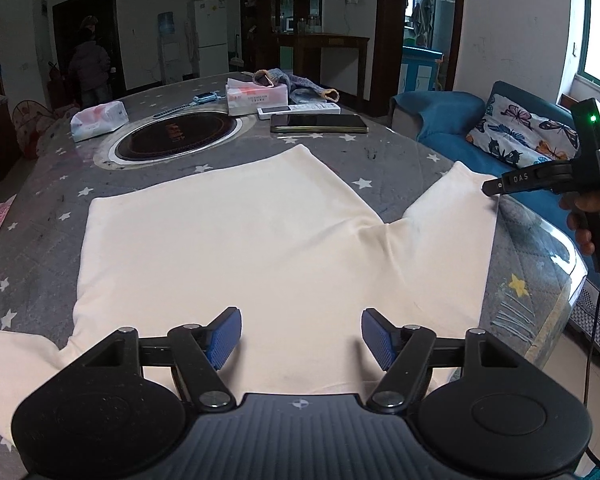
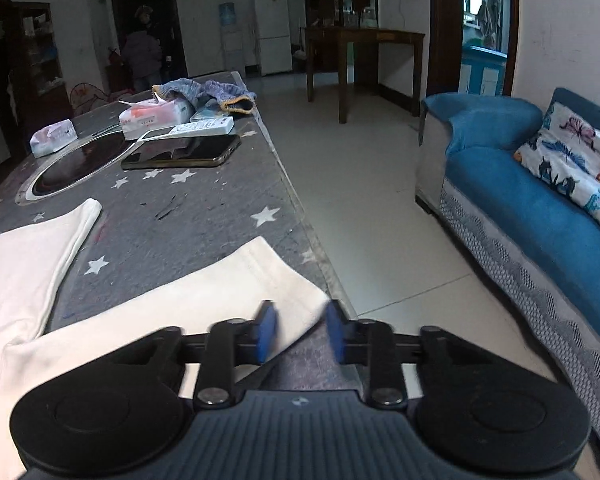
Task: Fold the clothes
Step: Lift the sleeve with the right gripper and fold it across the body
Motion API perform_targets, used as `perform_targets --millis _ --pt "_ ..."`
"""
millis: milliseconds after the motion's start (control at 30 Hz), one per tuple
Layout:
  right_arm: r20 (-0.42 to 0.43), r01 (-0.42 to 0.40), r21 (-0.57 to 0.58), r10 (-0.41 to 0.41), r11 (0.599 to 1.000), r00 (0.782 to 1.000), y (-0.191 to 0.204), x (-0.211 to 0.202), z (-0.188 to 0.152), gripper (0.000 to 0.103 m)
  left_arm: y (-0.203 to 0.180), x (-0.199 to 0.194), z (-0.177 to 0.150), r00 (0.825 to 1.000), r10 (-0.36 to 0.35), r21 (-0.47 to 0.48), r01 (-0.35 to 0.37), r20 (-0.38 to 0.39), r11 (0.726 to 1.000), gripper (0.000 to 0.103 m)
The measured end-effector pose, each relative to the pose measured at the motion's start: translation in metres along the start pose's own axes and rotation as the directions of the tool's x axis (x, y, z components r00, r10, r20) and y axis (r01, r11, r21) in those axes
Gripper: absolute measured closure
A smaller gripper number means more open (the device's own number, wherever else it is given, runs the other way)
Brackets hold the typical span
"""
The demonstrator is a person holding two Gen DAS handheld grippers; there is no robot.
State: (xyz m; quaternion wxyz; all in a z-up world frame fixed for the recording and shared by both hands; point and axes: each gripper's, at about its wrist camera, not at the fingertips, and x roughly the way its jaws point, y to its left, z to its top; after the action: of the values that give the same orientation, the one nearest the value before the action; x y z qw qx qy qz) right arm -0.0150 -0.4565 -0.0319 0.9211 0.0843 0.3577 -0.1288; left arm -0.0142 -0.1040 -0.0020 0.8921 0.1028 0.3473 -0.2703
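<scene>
1. Cream shirt (image 1: 236,236) lies flat on the grey starred counter (image 1: 40,216), one sleeve (image 2: 204,292) reaching to the counter's right edge.
2. The left gripper (image 1: 302,338) hovers over the shirt's near edge, jaws wide, holding nothing.
3. The right gripper (image 2: 300,332) is at the sleeve's end, jaws narrow, cuff corner between them, not clamped.
4. Behind lie a phone (image 1: 319,123) and tissues (image 1: 256,98).

garment: cream long-sleeved top (image 1: 236,248) | state: spread flat, unfolded, smooth with slight creases at the sleeve join | pose: hem at far side, sleeves angled outward | place: on the star-patterned desk (image 1: 400,160), right sleeve cuff (image 2: 276,280) near the desk edge
</scene>
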Motion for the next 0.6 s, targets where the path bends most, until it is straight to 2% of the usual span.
perform_targets --millis 33,133,333,600 --pt "0.001 -0.005 0.007 0.005 1.000 1.000 -0.001 0.000 0.000 0.093 -0.001 0.001 0.001 1.000 0.001 0.001 -0.001 0.000 1.000 0.032" --pt "0.015 -0.022 0.032 0.022 0.999 1.000 -0.005 -0.004 0.002 0.097 -0.004 0.004 0.001 1.000 0.004 0.007 -0.004 -0.006 1.000 0.032" --pt "0.122 -0.100 0.038 0.095 0.994 0.988 -0.006 -0.049 0.015 0.098 -0.013 0.009 0.001 1.000 -0.019 0.027 0.020 -0.015 0.999 0.031" --pt "0.152 -0.211 -0.026 0.213 0.977 0.965 0.013 -0.088 0.029 0.098 -0.024 0.014 -0.003 0.999 -0.029 0.055 0.030 -0.018 0.998 0.029"
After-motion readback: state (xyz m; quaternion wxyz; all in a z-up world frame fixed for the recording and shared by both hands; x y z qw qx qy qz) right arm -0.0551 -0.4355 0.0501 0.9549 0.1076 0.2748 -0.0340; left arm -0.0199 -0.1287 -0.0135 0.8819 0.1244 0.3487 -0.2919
